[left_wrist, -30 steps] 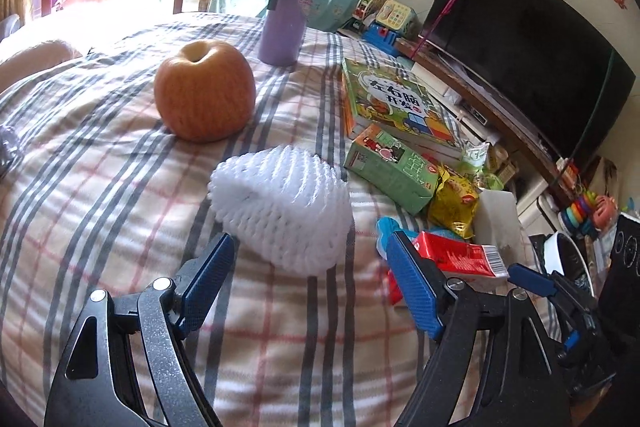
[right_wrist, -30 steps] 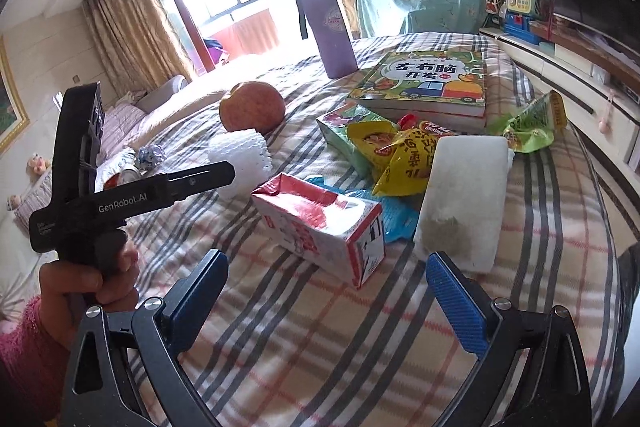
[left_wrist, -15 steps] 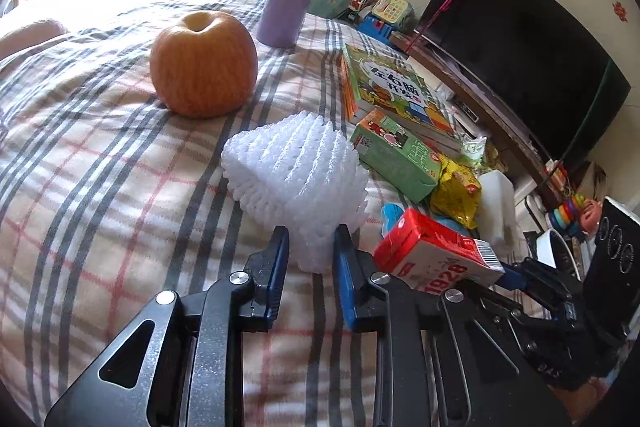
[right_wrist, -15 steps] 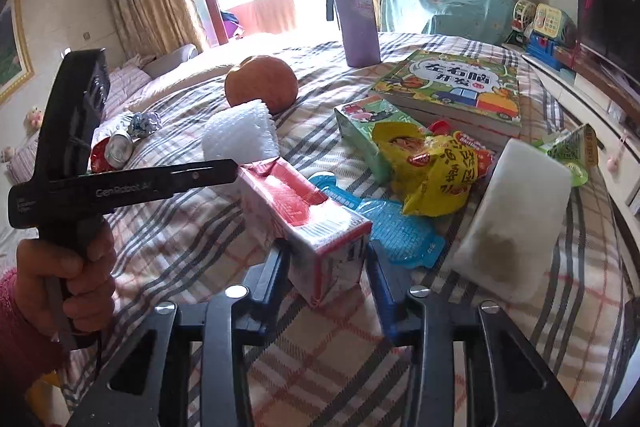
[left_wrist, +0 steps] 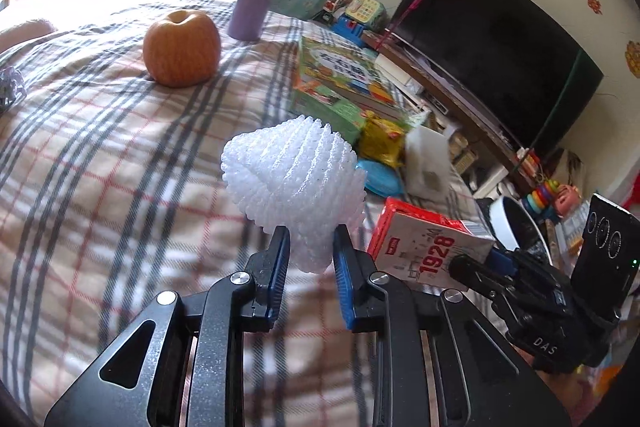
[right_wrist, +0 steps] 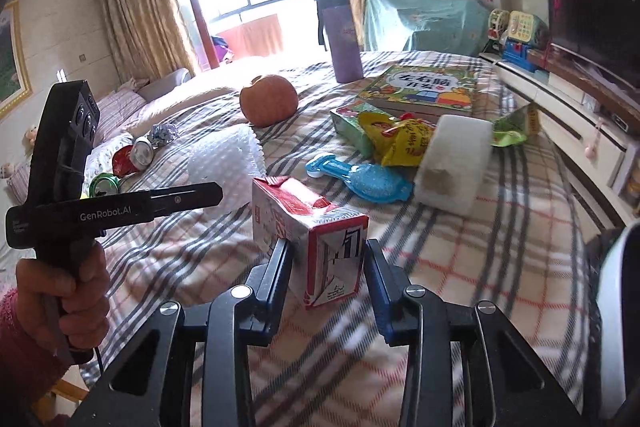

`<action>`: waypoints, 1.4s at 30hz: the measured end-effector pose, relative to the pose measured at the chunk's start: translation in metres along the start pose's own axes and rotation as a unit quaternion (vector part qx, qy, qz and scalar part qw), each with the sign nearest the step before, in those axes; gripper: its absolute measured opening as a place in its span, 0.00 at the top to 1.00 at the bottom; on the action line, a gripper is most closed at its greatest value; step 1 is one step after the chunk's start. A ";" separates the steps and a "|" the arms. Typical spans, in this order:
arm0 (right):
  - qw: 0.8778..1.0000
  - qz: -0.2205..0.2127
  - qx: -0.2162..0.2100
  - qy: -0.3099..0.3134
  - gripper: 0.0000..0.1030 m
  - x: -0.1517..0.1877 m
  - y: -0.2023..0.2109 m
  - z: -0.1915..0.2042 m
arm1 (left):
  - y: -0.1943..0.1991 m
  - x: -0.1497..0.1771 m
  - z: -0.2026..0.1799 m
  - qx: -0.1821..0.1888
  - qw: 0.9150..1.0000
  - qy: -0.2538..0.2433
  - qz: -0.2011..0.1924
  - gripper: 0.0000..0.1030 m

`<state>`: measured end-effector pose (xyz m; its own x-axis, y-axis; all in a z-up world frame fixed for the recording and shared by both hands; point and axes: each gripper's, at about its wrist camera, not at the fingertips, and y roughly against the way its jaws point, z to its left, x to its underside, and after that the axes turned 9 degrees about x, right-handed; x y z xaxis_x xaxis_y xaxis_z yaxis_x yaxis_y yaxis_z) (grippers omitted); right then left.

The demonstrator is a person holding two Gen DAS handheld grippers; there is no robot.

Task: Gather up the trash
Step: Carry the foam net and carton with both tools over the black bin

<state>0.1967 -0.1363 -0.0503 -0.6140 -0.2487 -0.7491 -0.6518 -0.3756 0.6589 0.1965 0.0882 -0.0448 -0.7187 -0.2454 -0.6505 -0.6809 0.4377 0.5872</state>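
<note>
Left gripper [left_wrist: 308,253] clamped on white foam fruit net [left_wrist: 294,173], held clear of the plaid bed [left_wrist: 100,155]. Right gripper [right_wrist: 326,265], jaws just closing, clamped on red-and-white milk carton [right_wrist: 308,227].

A second ago both tongs stood wide open over the bed. The left tongs [left_wrist: 308,251] have since closed on the narrow end of the white foam net [left_wrist: 294,179], which now hangs lifted off the checked bedspread [left_wrist: 100,155] instead of lying on it. The right tongs [right_wrist: 326,267] have just been closing and now pinch the red and white carton [right_wrist: 308,227] by its sides; it is raised clear of the bedspread, away from the blue wrapper [right_wrist: 360,181] it lay against.
</note>
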 end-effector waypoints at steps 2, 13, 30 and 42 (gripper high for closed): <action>1.000 -0.006 0.009 -0.006 0.64 0.003 0.009 -0.004 | 0.000 0.007 -0.011 0.006 1.000 -0.008 0.006 0.80; 0.999 0.028 -0.021 -0.023 0.60 0.025 0.017 -0.017 | -0.006 0.034 -0.041 0.024 0.999 -0.022 0.030 0.80; 0.999 0.026 0.016 -0.035 0.67 0.034 0.031 -0.036 | -0.019 0.038 -0.066 0.033 0.997 -0.042 0.049 0.80; 0.990 0.001 0.071 -0.124 0.67 0.041 0.080 -0.099 | -0.044 0.043 -0.130 0.083 0.989 -0.091 0.078 0.80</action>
<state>0.1635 -0.2652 -0.0345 -0.6939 -0.0148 -0.7199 -0.6960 -0.2427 0.6758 0.1775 -0.0543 -0.0355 -0.7651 -0.0106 -0.6438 -0.5208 0.5982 0.6091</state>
